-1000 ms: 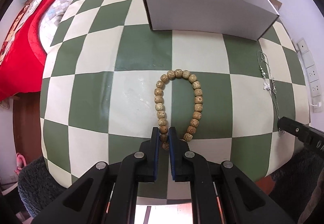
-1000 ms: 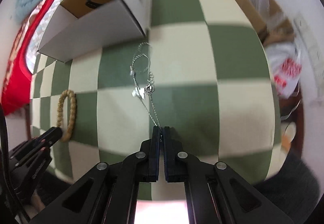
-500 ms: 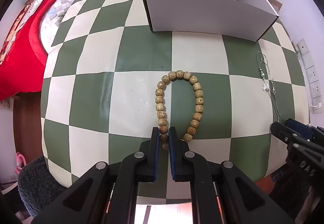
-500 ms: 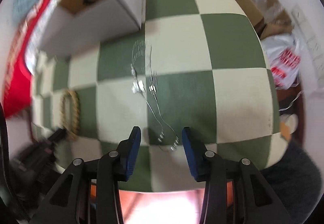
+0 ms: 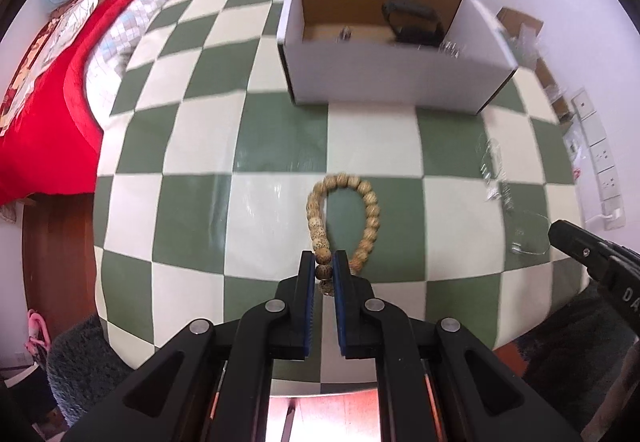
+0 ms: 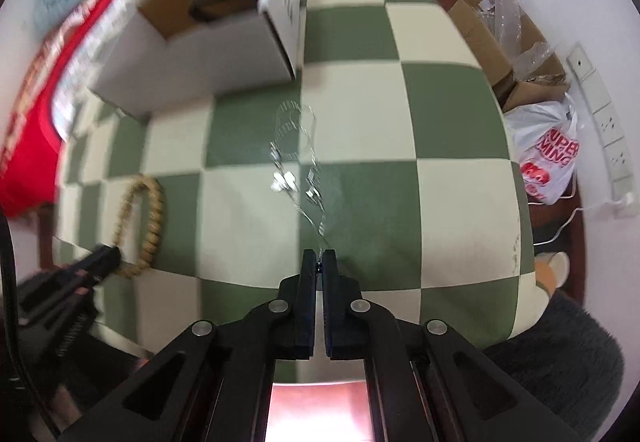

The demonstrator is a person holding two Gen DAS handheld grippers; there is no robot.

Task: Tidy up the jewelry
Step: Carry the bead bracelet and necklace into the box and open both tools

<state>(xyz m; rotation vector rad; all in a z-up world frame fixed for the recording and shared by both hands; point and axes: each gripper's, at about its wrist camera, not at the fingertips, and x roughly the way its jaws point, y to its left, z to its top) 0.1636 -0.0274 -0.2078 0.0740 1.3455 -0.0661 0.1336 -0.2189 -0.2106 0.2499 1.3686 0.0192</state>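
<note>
A tan wooden bead bracelet [image 5: 370, 208] hangs as a loop from my left gripper [image 5: 324, 267], which is shut on its near beads, above the green-and-cream checkered table [image 5: 200, 202]. My right gripper [image 6: 319, 262] is shut on the near end of a thin silver chain necklace [image 6: 298, 162], which trails forward, blurred. The necklace also shows in the left wrist view [image 5: 500, 190], with the right gripper [image 5: 568, 238] at the right edge. The bracelet [image 6: 154, 214] and left gripper [image 6: 102, 260] show at left in the right wrist view. A white cardboard box [image 5: 392, 78] stands at the table's far side.
The box holds a black band [image 5: 414, 22] and a small silver item [image 5: 345, 34]. A bed with red and blue covers [image 5: 52, 74] lies left of the table. Cardboard boxes [image 6: 504, 42] and a white plastic bag [image 6: 548, 154] sit by the wall at right.
My right gripper opened over the chain's end, then shut on it again. My left gripper has lifted with the bracelet, and the box looks closer.
</note>
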